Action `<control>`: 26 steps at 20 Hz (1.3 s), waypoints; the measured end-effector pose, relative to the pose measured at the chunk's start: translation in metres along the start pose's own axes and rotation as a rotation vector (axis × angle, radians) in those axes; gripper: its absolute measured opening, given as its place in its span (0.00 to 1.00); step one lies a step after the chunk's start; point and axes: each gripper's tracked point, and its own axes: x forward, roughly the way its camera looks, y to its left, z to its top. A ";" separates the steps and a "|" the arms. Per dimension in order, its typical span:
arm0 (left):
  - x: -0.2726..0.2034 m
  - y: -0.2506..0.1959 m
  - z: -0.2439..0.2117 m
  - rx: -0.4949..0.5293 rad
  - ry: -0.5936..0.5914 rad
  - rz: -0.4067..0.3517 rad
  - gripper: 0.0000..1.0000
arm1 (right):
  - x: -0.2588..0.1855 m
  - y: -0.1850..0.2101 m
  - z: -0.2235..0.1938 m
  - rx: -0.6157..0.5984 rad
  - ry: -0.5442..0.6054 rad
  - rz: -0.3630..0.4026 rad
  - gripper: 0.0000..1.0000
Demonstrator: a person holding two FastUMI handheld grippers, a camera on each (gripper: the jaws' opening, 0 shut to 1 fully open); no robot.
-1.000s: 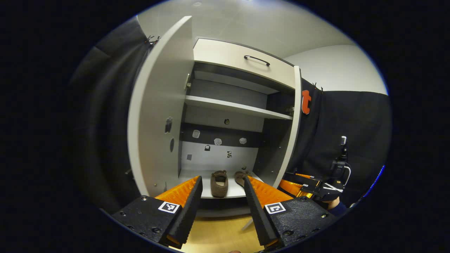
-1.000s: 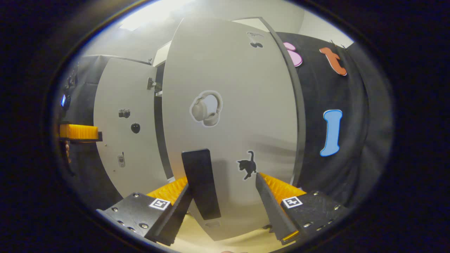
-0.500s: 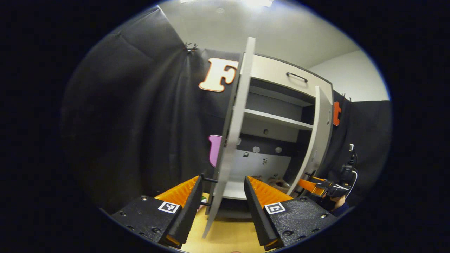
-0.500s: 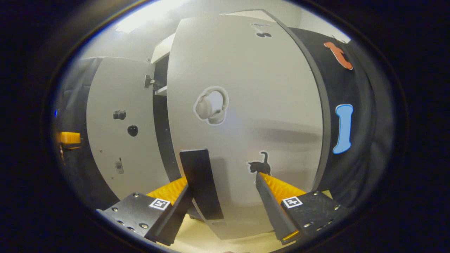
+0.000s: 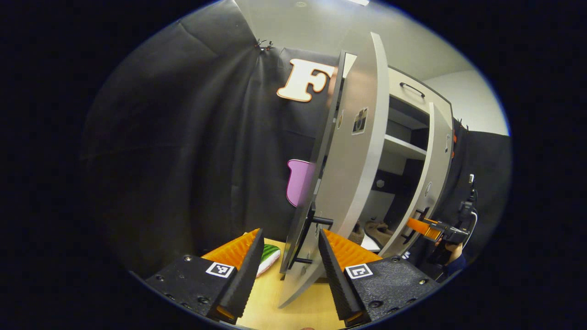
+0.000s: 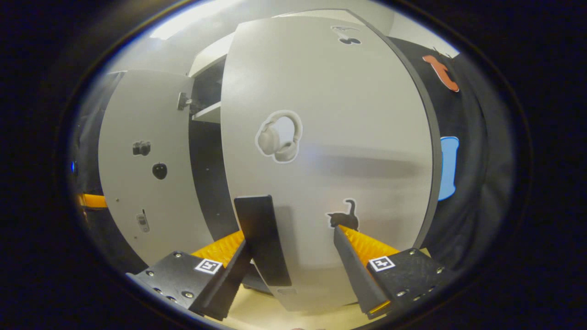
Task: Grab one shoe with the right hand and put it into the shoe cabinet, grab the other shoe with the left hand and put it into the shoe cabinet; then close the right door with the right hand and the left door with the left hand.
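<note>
Shoes (image 5: 373, 229) in cabinet (image 5: 408, 133); both doors half-open. Left gripper (image 5: 286, 250) released by left handle (image 5: 308, 238), right gripper (image 6: 293, 247) released at right door (image 6: 330, 151).

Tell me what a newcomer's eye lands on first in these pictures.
In the right gripper view, the big pale right door with its headphone sticker and black cat sticker stands out, its dark handle between the open right tongs. In the left gripper view, the left door stands edge-on between the open left tongs, with brown shoes low in the cabinet behind it.
</note>
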 end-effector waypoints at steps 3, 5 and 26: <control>0.011 0.000 -0.006 0.022 0.024 -0.033 0.74 | 0.001 0.000 0.000 -0.012 -0.004 -0.019 1.00; 0.015 -0.007 -0.008 0.018 0.037 -0.081 0.74 | 0.001 0.000 -0.001 -0.022 -0.005 -0.031 0.98; 0.065 -0.071 -0.023 -0.032 0.077 -0.313 0.64 | -0.040 -0.012 0.006 -0.044 -0.037 -0.107 1.00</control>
